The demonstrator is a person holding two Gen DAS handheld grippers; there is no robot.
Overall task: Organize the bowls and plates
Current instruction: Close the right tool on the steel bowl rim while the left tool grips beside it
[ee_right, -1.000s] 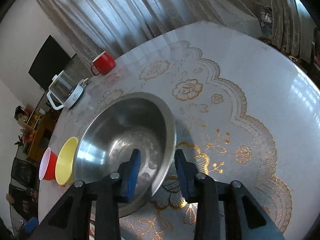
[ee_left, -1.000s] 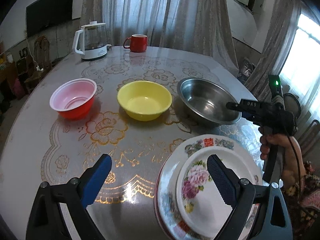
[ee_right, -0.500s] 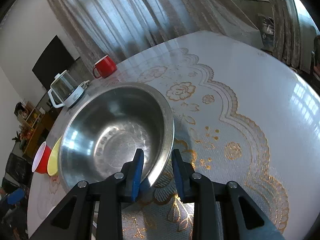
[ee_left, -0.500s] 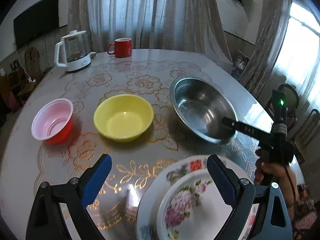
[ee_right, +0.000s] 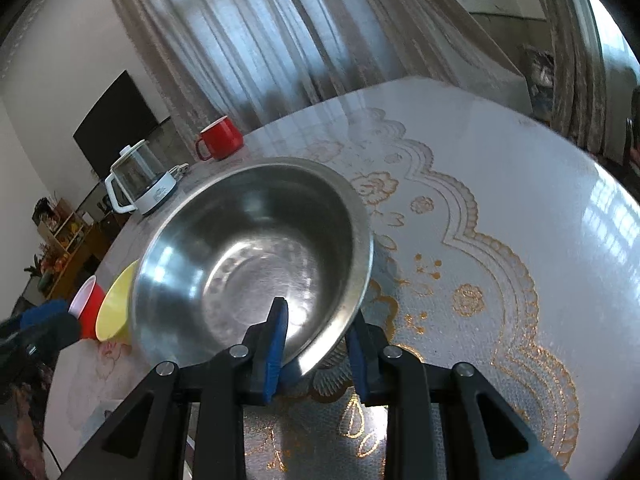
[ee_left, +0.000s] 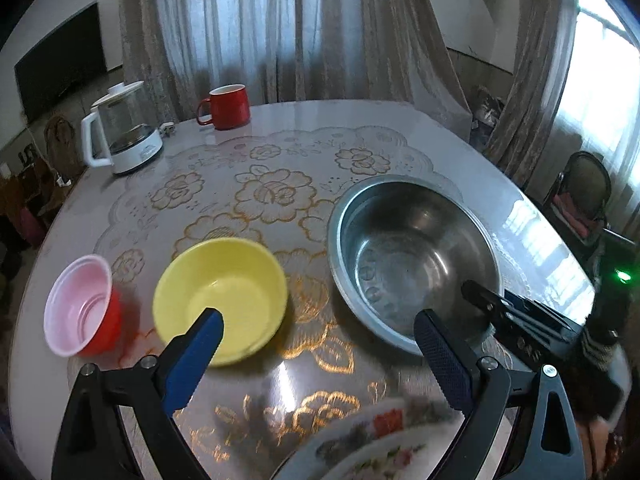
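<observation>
Left tongs [ee_left: 318, 338], right tongs [ee_right: 318, 326]: black frames, blue ribbed pads, silver screws.

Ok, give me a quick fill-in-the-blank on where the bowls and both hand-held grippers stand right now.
1. The right hand-held gripper is shut on the rim of the ____ bowl.
2. The left hand-held gripper holds nothing; its fingers are ____.
3. Between the red bowl and the steel one sits the ____ bowl.
4. The red mug stands beside the ____ at the table's far side.

Missing words: steel; open; yellow; kettle
</observation>
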